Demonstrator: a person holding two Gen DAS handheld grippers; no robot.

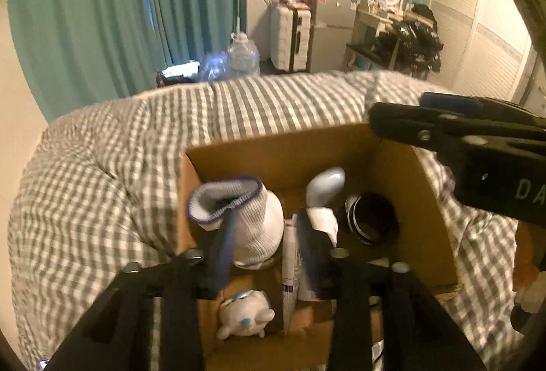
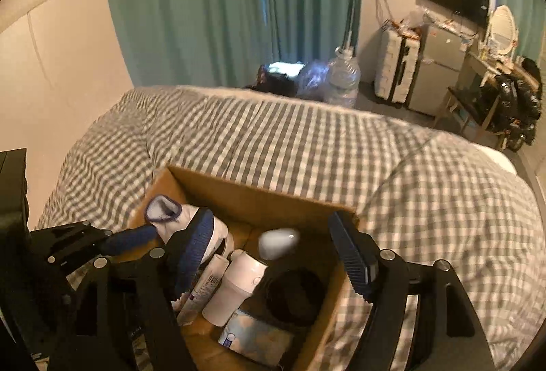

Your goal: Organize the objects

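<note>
**Both grippers over the open box, sock between the left fingers**

Nearest the left wrist camera, the left gripper [image 1: 264,245] has its blue-padded fingers [image 1: 223,255] standing apart over the cardboard box [image 1: 402,200]. One pad touches or overlaps the cuff of a white sock with purple trim [image 1: 239,217]; whether it is pinched or merely resting there, I cannot tell. Right gripper [image 2: 273,255] is spread wide and holds nothing, hovering over the same box.

Box contents, near to far: white plush toy [image 1: 245,314], upright tube [image 1: 290,268], white bottle [image 2: 235,285], black ring-shaped object [image 1: 370,217], rounded white item [image 1: 326,185]. Box sits on a grey checked duvet [image 1: 102,183].

Risk: the sock stands upright on soft, crowded contents; a nudge from a pad could tip it or topple the tube. Both tools share one small opening, so collision is plausible.

Only the left view shows the plush toy; only the right shows a patterned packet [image 2: 256,335] at the box's near end.
</note>
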